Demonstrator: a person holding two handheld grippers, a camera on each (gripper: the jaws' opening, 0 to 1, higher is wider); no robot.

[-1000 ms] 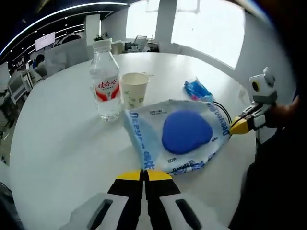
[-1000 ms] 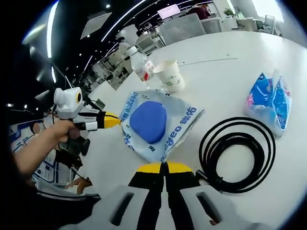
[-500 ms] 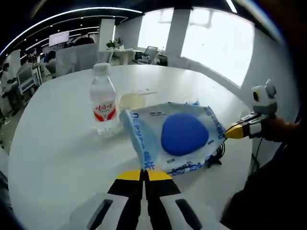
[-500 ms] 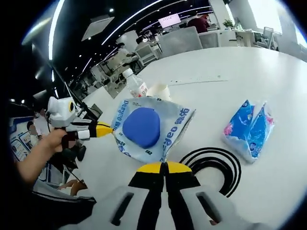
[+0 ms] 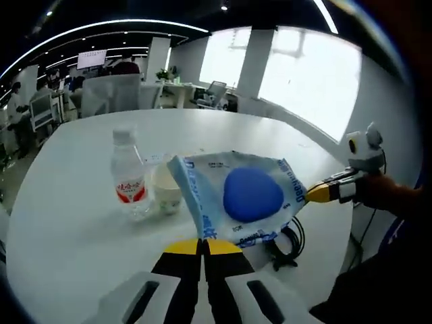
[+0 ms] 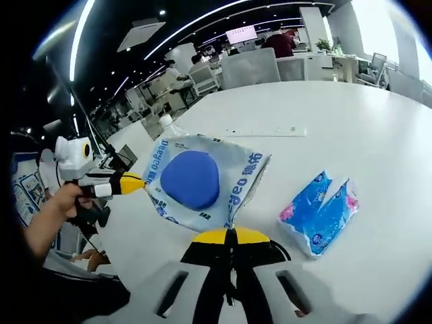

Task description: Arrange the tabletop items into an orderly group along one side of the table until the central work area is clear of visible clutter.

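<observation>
Bright daylight from blown-out windows (image 5: 297,74); ceiling light strips (image 6: 196,23) glare. I note fisheye bending at edges, focus fairly sharp.

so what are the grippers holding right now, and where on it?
Both hold the white-and-blue printed plastic bag: left gripper shut on one edge, right gripper shut on the opposite edge, bag stretched between them above the white table.
</observation>
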